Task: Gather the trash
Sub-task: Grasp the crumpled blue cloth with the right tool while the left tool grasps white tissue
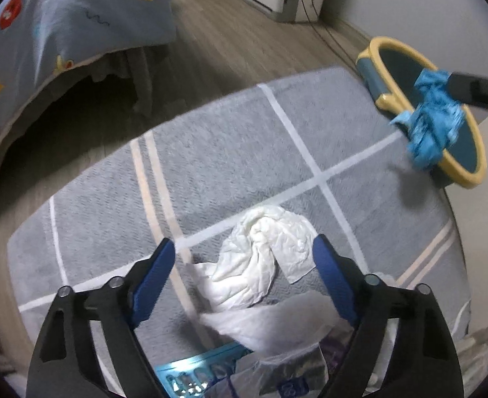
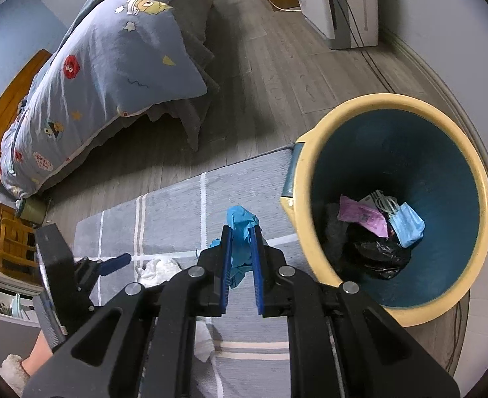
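Two blue pads of the right gripper (image 2: 241, 232) pinch a crumpled blue wad (image 2: 242, 222), hiding its middle, and it hangs above the grey striped rug (image 2: 164, 212) just beside the yellow-rimmed bin (image 2: 479, 179), which lies at three o'clock and already holds a blue mask (image 2: 408, 224), a pink wrapper (image 2: 363, 217) and a black bag (image 2: 381, 253). At nine o'clock the left gripper (image 1: 244, 253) stands spread wide over crumpled white tissue (image 1: 260, 262) on the rug, while shiny packaging (image 1: 191, 378) at six o'clock is cut off and blurred.
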{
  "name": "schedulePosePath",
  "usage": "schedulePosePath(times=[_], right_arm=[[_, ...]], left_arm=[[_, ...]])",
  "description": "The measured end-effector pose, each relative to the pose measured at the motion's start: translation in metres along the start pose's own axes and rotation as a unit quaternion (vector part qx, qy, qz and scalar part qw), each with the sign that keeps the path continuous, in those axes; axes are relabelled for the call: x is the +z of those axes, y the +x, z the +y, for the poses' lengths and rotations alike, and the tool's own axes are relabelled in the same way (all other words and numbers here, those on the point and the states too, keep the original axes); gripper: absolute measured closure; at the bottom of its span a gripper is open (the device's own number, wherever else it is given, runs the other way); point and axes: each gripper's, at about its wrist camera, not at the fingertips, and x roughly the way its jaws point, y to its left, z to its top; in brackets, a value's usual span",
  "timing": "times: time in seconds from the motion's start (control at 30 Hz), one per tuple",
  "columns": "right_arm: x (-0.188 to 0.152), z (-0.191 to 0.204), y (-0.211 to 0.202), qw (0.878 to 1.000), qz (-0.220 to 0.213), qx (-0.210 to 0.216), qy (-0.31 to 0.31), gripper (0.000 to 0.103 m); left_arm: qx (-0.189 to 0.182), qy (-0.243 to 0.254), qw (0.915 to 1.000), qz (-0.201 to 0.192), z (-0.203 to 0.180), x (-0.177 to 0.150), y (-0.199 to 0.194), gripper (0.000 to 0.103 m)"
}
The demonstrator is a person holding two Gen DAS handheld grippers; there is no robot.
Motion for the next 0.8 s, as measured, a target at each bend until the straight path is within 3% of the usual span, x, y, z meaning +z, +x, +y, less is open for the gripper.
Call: schedulePosePath(times=[0.13, 0.23, 0.3, 0.4, 0.8], right_arm=[[0.0, -0.003, -0.003, 1.0, -0.002, -0.001, -0.002, 0.092], [0.0, -0.002, -0.004, 1.0, -0.003, -0.002, -0.006, 0.092], [0.0, -0.001, -0.004, 1.0, -0.004, -0.002, -0.008, 0.092], [0.001, 0.001, -0.004, 1.0, -0.004, -0.001, -0.01, 0.092], [0.002, 0.01, -0.009, 1.0, -0.014, 0.003, -0.022, 0.092]], left_arm=[[0.002, 0.004, 0.9999, 0.011, -0.002, 0.002, 0.008, 0.034], [-0.007, 0.01, 0.9998, 0.016, -0.005, 0.002, 0.011, 0.051], [-0.011, 0.016, 0.9997, 0.013, -0.008, 0.002, 0.009, 0.068], [-0.012, 0.021, 0.9997, 0.005, -0.012, 0.003, 0.005, 0.079], [-0.017, 0.002, 0.9969, -0.077, -0.003, 0.015, -0.044, 0.085]])
